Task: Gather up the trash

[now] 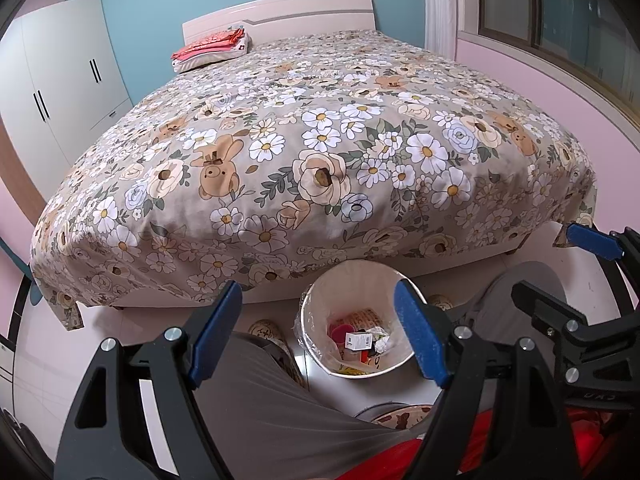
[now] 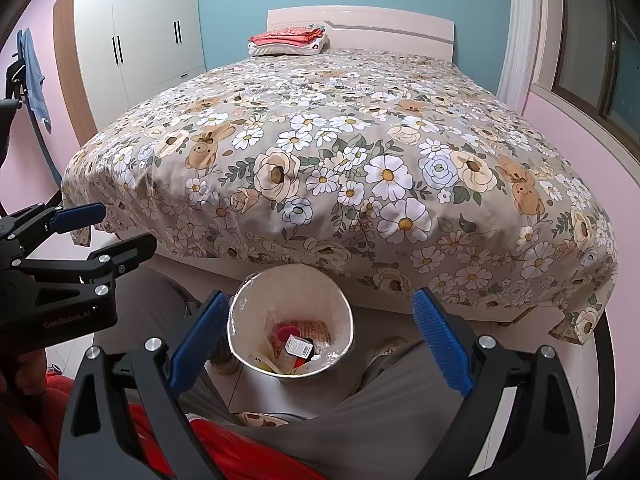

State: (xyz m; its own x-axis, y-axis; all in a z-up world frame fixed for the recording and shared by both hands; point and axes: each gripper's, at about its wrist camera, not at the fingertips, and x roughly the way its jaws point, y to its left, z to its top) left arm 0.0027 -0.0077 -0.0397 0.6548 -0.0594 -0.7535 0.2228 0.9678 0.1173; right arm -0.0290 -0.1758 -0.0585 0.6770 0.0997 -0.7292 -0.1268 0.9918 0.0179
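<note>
A white trash bin point(image 1: 320, 300) with a clear liner stands on the floor at the foot of the bed; it also shows in the right wrist view point(image 2: 256, 292). Inside lie several pieces of trash point(image 1: 362, 338), among them a small white box, a pink cup and wrappers point(image 2: 298, 342). My left gripper point(image 1: 320, 328) is open and empty, held above the bin. My right gripper point(image 2: 320, 338) is open and empty, also above the bin. Each gripper shows in the other's view: the right one point(image 1: 560, 264) and the left one point(image 2: 120, 228).
A bed with a floral cover point(image 1: 320, 140) fills the middle. A pillow with folded red cloth point(image 1: 212, 50) lies at its head. A white wardrobe point(image 1: 60, 80) stands left, a window point(image 1: 580, 20) right. The person's grey-trousered legs point(image 1: 260, 400) and slippers flank the bin.
</note>
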